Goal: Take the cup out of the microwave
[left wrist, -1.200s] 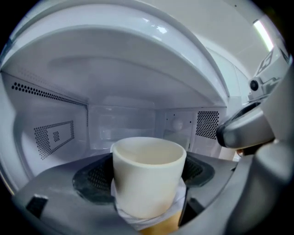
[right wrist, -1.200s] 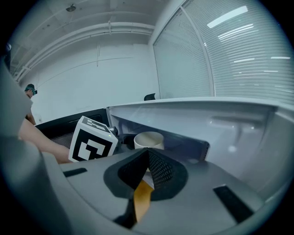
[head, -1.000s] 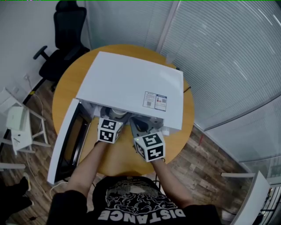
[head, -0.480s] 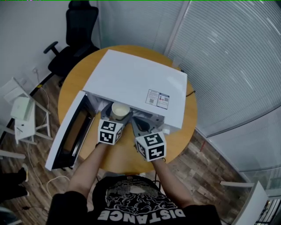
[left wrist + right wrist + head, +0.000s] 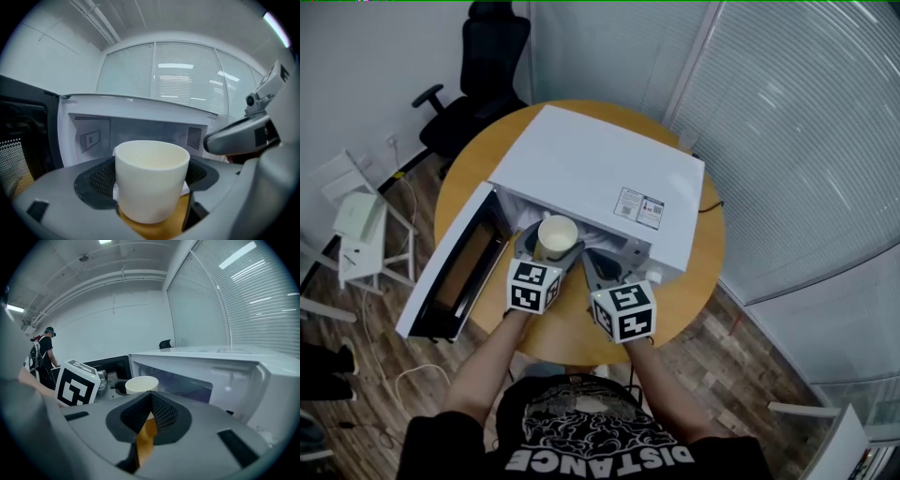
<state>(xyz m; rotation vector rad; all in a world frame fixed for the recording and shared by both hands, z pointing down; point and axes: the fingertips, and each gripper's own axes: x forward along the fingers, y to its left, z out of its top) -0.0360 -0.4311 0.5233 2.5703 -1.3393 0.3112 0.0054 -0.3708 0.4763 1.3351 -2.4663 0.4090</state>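
Note:
A cream cup (image 5: 557,232) stands upright between the jaws of my left gripper (image 5: 547,262), which is shut on it just in front of the white microwave's (image 5: 600,178) open cavity. The left gripper view shows the cup (image 5: 151,180) filling the jaws, with the empty cavity (image 5: 140,129) behind it. My right gripper (image 5: 596,270) is close to the cup's right, shut on nothing, with its jaws meeting at the tips (image 5: 151,397). Beyond those tips, the right gripper view catches the cup's rim (image 5: 141,384).
The microwave door (image 5: 453,270) hangs open to the left, over the edge of the round wooden table (image 5: 694,272). A black office chair (image 5: 483,70) and a white stand (image 5: 359,217) are on the floor to the left. Glass walls with blinds run along the right.
The left gripper has drawn the cup out of the cavity towards me, so it now shows fully in front of the microwave. The right gripper has hardly moved.

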